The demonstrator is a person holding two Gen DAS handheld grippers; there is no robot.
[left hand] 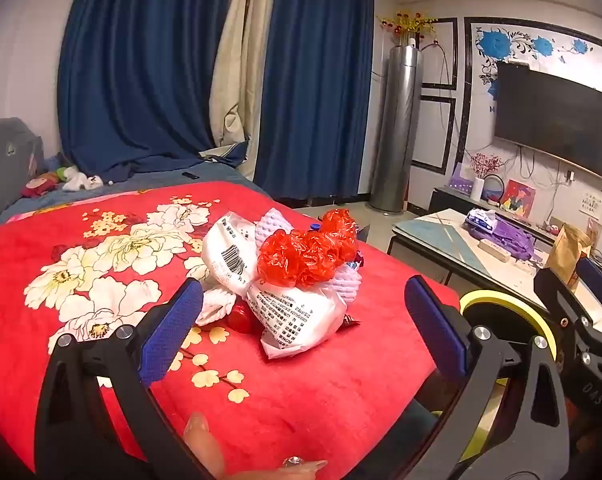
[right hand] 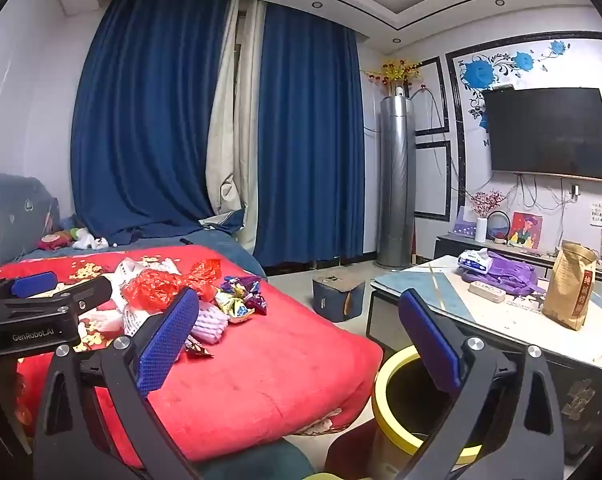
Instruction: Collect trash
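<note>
A heap of trash lies on the red flowered blanket: crumpled red plastic, white printed bags, white foam netting and, in the right wrist view, shiny candy wrappers beside red plastic. My left gripper is open, its blue pads wide apart just short of the heap, nothing between them. My right gripper is open too, above the blanket's edge and a yellow-rimmed bin. The bin stands on the floor to the right of the blanket.
A low table at right carries a brown paper bag, a purple backpack and a power strip. A blue stool stands on the floor beyond. Curtains, a tower air conditioner and a wall TV are behind. Fingertips show at the bottom edge.
</note>
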